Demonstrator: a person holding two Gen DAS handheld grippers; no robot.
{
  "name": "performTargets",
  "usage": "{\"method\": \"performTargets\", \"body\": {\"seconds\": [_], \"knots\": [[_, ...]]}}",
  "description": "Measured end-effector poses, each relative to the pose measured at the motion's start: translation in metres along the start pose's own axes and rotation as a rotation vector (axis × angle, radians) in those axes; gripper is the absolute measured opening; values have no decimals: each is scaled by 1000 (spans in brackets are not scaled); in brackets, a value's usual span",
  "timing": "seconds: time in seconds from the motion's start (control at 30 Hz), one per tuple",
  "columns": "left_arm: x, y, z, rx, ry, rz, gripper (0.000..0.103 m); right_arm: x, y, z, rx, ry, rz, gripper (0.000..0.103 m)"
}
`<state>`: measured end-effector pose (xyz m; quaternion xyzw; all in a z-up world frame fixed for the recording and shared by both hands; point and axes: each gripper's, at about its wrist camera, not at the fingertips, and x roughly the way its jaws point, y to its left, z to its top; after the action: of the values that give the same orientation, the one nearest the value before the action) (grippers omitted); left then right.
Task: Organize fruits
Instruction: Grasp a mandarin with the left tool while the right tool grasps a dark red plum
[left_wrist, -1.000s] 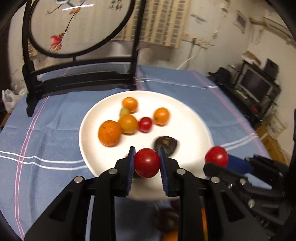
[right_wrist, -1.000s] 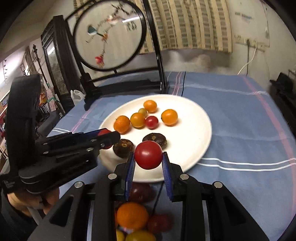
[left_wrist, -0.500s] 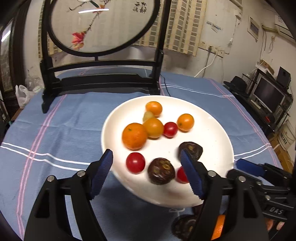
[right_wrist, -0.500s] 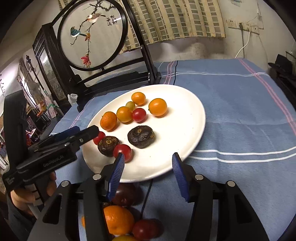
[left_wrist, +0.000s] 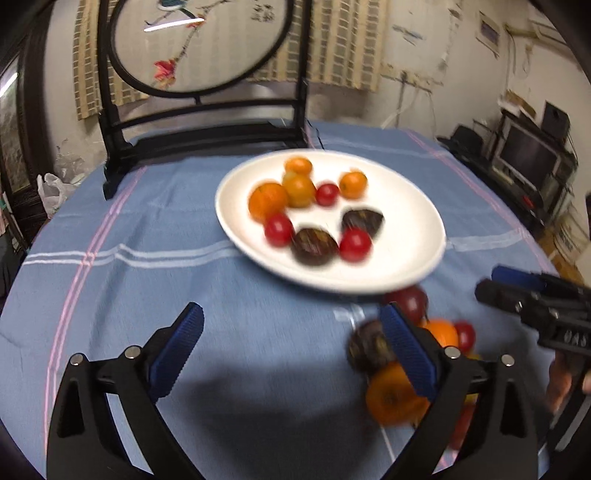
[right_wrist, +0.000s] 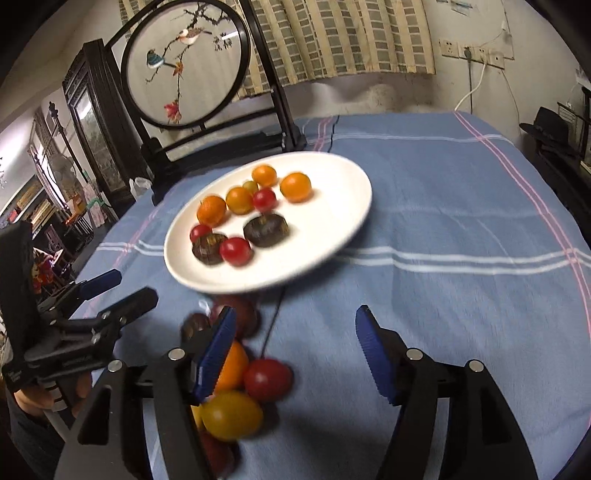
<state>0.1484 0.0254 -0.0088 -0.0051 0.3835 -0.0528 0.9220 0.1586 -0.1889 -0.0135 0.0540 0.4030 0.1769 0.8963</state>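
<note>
Left wrist view: my left hand-held gripper (left_wrist: 291, 347) stands wide apart and empty above the blue cloth of the bench (left_wrist: 155, 236), its jaws having just been opening. A second ago it clamped a red cherry tomato (left_wrist: 277, 229); that fruit now lies on the white plate (left_wrist: 413, 254). My right hand-held gripper (right_wrist: 295, 347) has also been opening and holds nothing, its tomato (right_wrist: 235, 251) likewise on the plate. A loose pile of fruit (right_wrist: 236, 384) waits just beside the plate's near rim, so I judge more trips remain.
</note>
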Motion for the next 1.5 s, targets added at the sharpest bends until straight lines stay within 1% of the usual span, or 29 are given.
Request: {"method": "performTargets", "body": {"seconds": [0.07,0.17,0.23,0.33,0.37,0.43,0.53,0.6,0.7,0.77,0.87,0.93,1.0,1.03,1.07,1.13,1.17,1.27,1.37,1.4,1.5], "knots": [[-1,-1,-7,-5,20,-25,95,-2,-2,-5,3,6,-9,68],[-4,1,-16,-40,36,-54,95,-6,-4,-13,3,8,-18,70],[-5,2,-20,-41,38,-44,95,-10,-4,-17,-12,14,-27,70],[-5,2,-21,-41,41,-41,96,-18,1,-24,-49,22,-16,70],[-5,3,-20,-46,45,-48,96,-21,4,-26,-63,25,-6,70],[-1,5,-19,-56,59,-49,96,-28,9,-33,-91,39,49,70],[3,10,-18,-63,69,-15,96,-35,18,-45,-133,71,132,70],[2,12,-17,-76,61,-10,96,-39,28,-53,-177,89,179,70],[1,15,-17,-92,56,-19,96,-37,45,-62,-257,115,189,70],[1,14,-16,-87,54,-15,96,-32,54,-67,-287,135,197,70],[2,13,-17,-80,59,-12,96,-25,63,-72,-306,161,176,70],[2,12,-17,-84,61,-18,96,-17,69,-75,-313,169,144,70],[1,12,-17,-82,60,-22,96,-12,76,-79,-332,170,121,59],[0,11,-17,-76,58,-22,96,-12,79,-80,-345,160,99,51],[0,10,-17,-73,57,-22,96,-13,79,-79,-347,148,82,41],[0,7,-18,-58,57,-24,96,-15,70,-77,-309,155,105,41],[-1,6,-19,-53,58,-25,96,-17,65,-75,-297,148,96,40],[-1,1,-20,-33,67,-42,96,-33,40,-63,-211,87,83,41],[-4,-6,-22,-5,67,-65,96,-38,20,-54,-138,47,47,41],[-4,-8,-22,2,70,-75,96,-37,10,-52,-98,44,20,41],[-4,-16,-25,20,92,-107,96,-30,-3,-49,-49,61,-32,41]]}}
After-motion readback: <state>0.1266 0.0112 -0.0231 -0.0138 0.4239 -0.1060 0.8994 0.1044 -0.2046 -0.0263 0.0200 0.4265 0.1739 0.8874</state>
